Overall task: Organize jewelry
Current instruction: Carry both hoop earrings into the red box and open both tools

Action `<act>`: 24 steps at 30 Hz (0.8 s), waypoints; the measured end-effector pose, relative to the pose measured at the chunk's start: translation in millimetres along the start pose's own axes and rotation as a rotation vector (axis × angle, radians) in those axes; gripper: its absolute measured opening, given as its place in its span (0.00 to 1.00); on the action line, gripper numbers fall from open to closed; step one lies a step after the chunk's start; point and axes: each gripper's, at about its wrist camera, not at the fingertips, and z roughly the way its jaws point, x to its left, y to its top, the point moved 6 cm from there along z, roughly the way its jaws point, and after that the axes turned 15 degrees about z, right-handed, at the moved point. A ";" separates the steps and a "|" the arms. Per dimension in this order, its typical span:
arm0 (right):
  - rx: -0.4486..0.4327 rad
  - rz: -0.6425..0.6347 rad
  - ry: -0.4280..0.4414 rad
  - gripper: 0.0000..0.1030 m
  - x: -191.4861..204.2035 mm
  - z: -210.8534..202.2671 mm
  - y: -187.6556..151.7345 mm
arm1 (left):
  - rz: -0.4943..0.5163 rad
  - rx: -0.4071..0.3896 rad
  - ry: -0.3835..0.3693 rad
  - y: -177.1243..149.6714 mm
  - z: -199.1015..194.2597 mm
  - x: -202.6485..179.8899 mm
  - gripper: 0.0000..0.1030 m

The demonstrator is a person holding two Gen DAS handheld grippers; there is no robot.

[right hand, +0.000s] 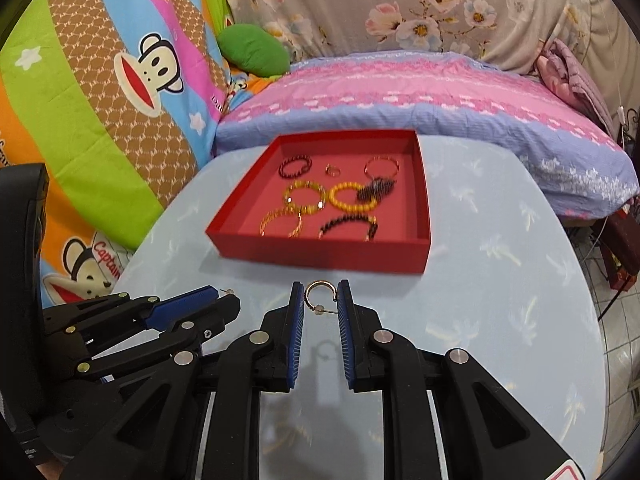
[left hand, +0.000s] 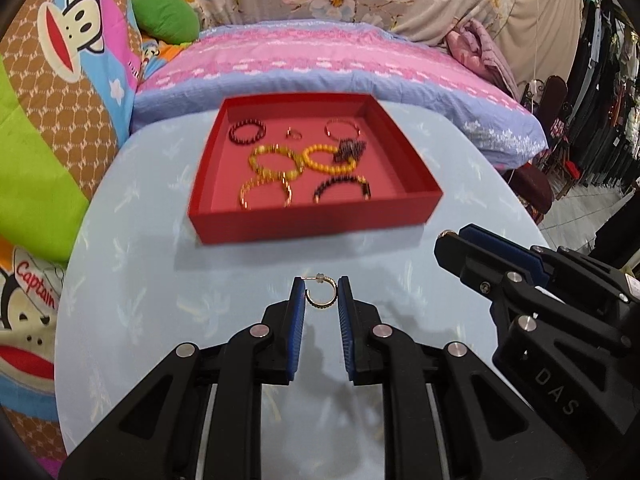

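Note:
A red tray (left hand: 312, 222) (right hand: 320, 254) sits on the light blue table and holds several bracelets and a small ring. My left gripper (left hand: 321, 294) is shut on a small gold hoop earring (left hand: 320, 304), held above the table in front of the tray. My right gripper (right hand: 320, 298) is shut on a second gold hoop earring (right hand: 318, 286), also in front of the tray. Each gripper shows in the other's view: the right gripper (left hand: 452, 240) at the right, the left gripper (right hand: 224, 296) at the left.
The round table (left hand: 140, 280) has a pale palm print. Behind it lies a pink and blue pillow (left hand: 320, 60), a green cushion (left hand: 166, 14) and cartoon monkey bedding (left hand: 60, 80). A clothes rack (left hand: 608, 100) stands at the right.

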 end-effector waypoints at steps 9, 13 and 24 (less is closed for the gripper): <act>-0.036 -0.001 -0.005 0.15 1.8 31.4 62.0 | 0.002 -0.052 0.031 60.5 23.4 31.6 0.16; -0.035 0.003 -0.009 0.15 3.3 53.7 85.1 | 0.008 -0.051 0.053 86.0 43.9 48.3 0.16; -0.015 0.010 -0.041 0.16 4.4 123.1 136.0 | -0.014 -0.018 0.070 127.8 107.6 84.4 0.16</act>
